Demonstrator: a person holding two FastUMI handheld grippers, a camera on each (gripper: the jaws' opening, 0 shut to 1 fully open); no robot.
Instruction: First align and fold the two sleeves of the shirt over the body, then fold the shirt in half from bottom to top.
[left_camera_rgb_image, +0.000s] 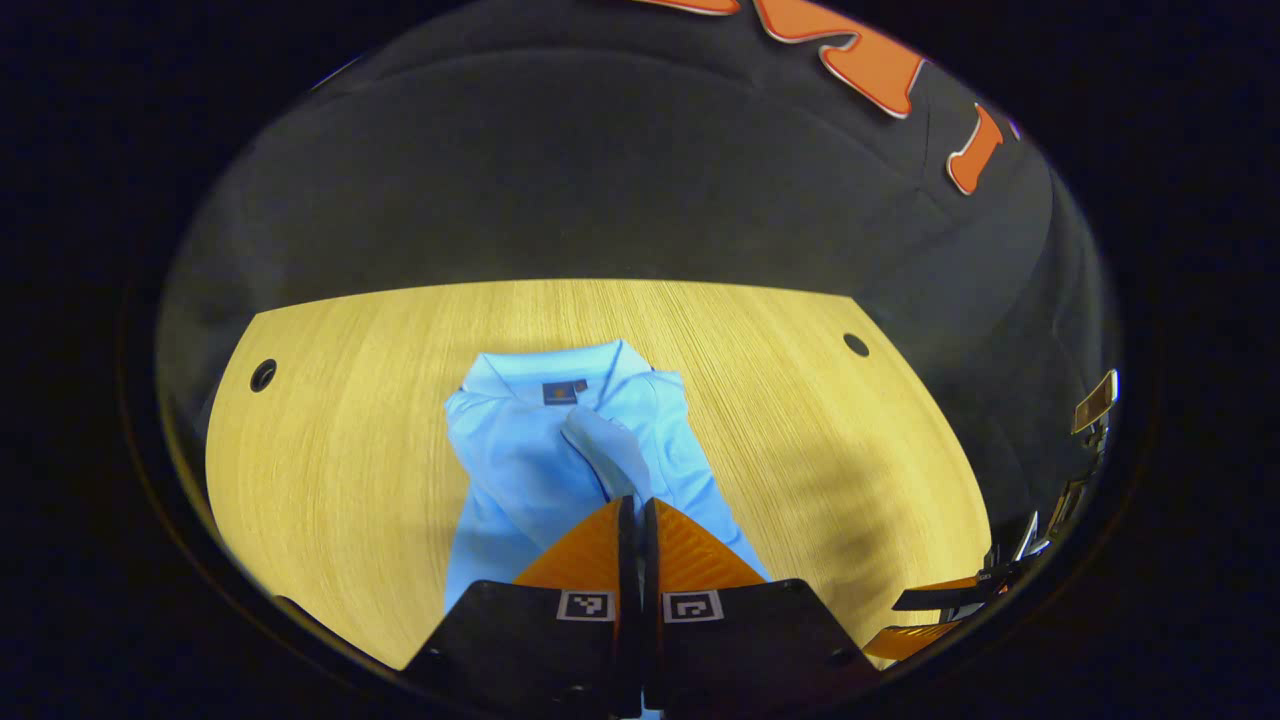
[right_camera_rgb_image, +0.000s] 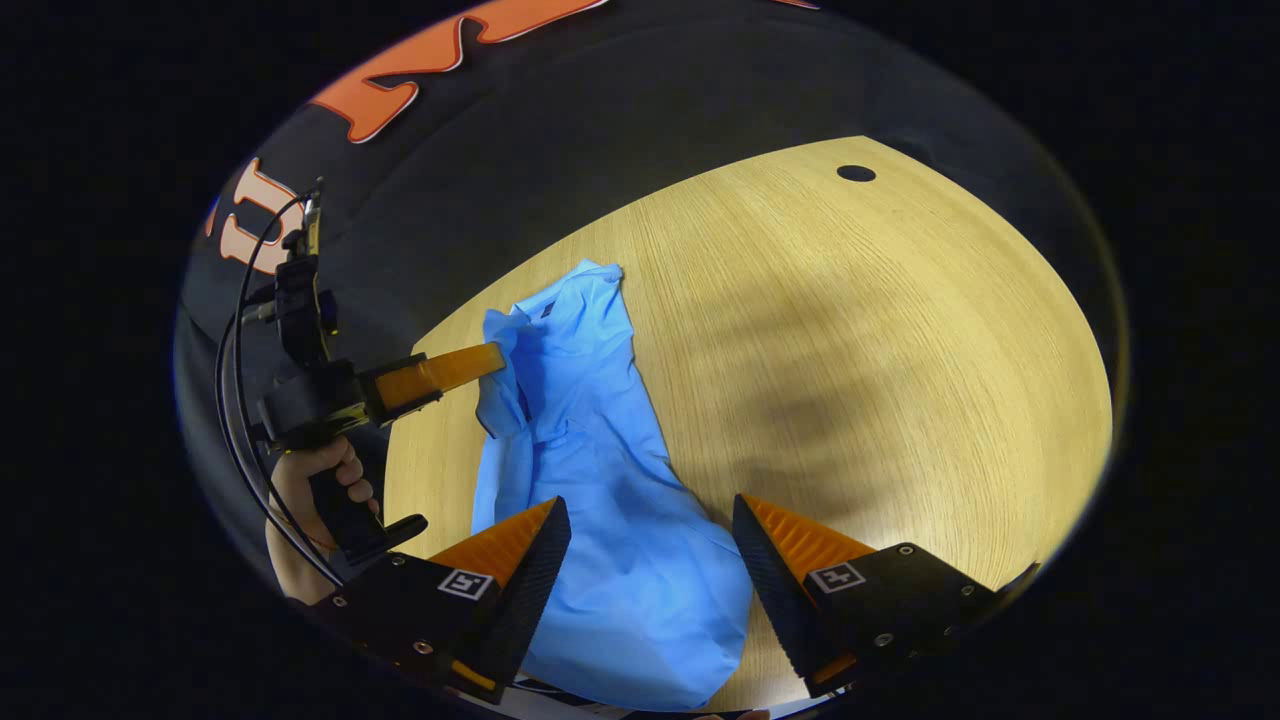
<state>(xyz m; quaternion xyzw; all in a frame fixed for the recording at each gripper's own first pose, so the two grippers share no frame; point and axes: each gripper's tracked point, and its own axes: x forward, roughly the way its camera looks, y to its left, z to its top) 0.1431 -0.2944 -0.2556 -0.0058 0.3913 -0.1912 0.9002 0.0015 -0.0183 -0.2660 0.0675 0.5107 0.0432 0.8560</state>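
Blue shirt (left_camera_rgb_image: 560, 450) lies on the wooden worktop (left_camera_rgb_image: 800, 420), sleeves folded over the body, collar at the far end. Left gripper (left_camera_rgb_image: 640, 510) fingers clenched together, hovering over the shirt's middle, nothing visibly between them. Right gripper (right_camera_rgb_image: 650, 545) fingers released, spread wide over the near hem; a hand (right_camera_rgb_image: 320, 480) grips the left gripper's handle.

Recording booth, not a home. Evidence: black cloth wall (left_camera_rgb_image: 560, 170) enclosing a light wood-grain table (left_camera_rgb_image: 800, 420) with round holes (left_camera_rgb_image: 263, 375) near its corners; a cabled handheld gripper rig (right_camera_rgb_image: 320, 390) present.
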